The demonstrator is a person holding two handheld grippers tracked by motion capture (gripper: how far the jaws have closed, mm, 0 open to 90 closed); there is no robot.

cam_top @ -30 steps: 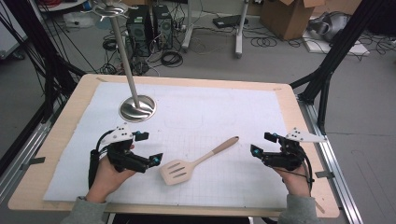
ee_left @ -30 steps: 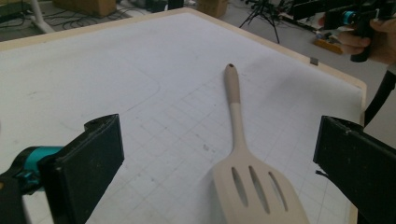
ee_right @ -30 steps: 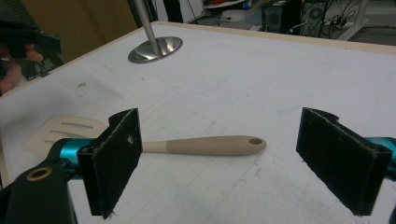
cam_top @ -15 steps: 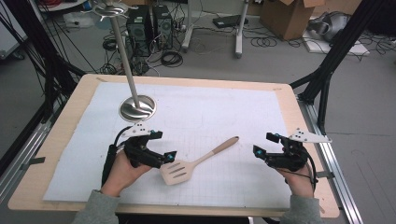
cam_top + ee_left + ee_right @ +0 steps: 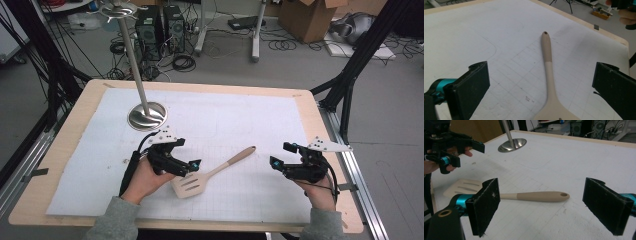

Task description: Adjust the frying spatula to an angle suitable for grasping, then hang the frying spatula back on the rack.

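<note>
I see the slotted spatula [image 5: 210, 174] flat on the desk [image 5: 70, 145], centre-near. Left tongs [image 5: 192, 167] wide open just over its blade; right tongs [image 5: 282, 156] open, well right of the handle.

Spatula [image 5: 212, 173] between tongs, seemingly before stand [image 5: 146, 116]

Wooden table [image 5: 75, 125] (white mat [image 5: 240, 120] on top) bears spatula [image 5: 210, 174].

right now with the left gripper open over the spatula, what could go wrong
The spatula lies flat on the white mat, so the left gripper, whose open jaws straddle the thin neck, may scrape the mat or push the spatula aside rather than pinch it. Gripped near the blade, the long handle could droop or swing. The metal stand is close behind; a lift might clip it.
</note>
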